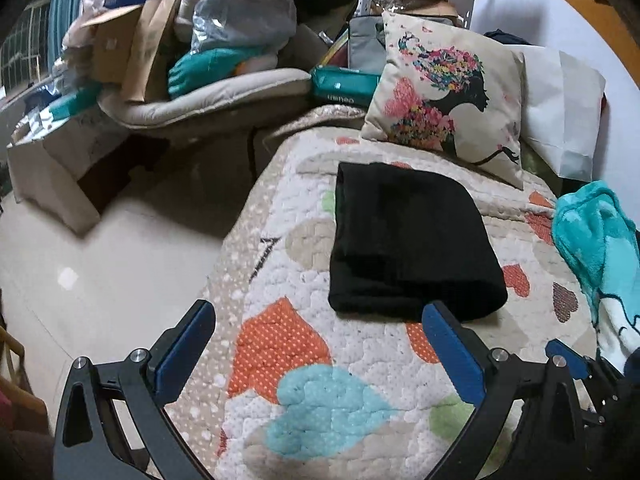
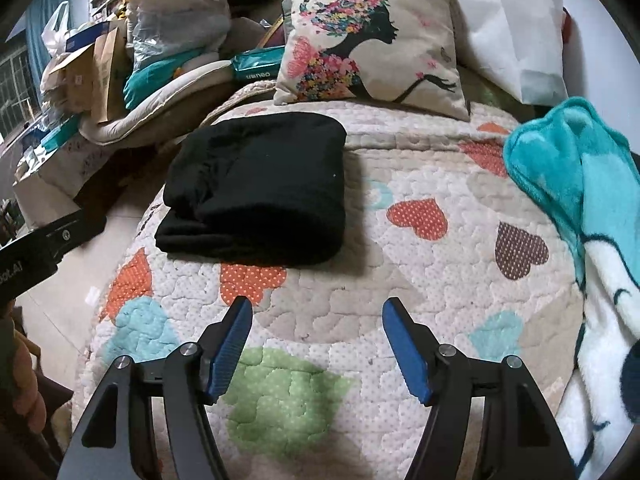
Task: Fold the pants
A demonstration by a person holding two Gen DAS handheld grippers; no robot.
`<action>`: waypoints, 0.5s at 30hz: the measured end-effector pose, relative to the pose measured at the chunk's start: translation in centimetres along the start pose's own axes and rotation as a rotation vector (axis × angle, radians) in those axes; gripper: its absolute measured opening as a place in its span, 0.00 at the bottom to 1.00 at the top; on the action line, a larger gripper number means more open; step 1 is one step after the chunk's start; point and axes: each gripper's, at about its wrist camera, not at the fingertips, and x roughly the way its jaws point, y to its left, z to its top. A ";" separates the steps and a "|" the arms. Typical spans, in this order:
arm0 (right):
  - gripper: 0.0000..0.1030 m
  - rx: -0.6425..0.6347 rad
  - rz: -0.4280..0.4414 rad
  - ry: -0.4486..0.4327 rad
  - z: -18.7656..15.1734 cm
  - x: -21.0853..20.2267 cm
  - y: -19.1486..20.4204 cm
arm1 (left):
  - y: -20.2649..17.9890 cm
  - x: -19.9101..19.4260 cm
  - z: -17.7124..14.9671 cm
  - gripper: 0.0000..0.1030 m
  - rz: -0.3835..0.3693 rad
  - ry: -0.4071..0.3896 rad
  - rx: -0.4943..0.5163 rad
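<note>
— Pants (image 2: pixel 260 188)?
— Black, folded, flat on quilt (image 2: pixel 400 272), just in front of floral cushion (image 2: pixel 372 44).
— Claws?
— Left claw (image 1: pixel 320 344) spread wide, empty. Right claw (image 2: pixel 318 344) released, empty, nearer than pants.

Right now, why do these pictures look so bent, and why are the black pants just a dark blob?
Left wrist view: the fisheye lens curves the quilt, corners go dark, and glare spots the floor. Right wrist view: same bulge; the folded pants swallow light, so creases barely show, and they cast a soft shadow rightward.
</note>
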 end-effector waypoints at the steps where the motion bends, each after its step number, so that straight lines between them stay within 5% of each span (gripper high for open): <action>1: 0.72 -0.004 -0.002 -0.002 0.0 0.1 0.0 | 0.0 0.1 0.0 1.00 -0.002 0.003 0.000; 15: 0.73 0.005 0.000 0.009 0.0 0.9 -0.3 | -1.0 0.6 -0.4 1.00 0.001 0.027 0.041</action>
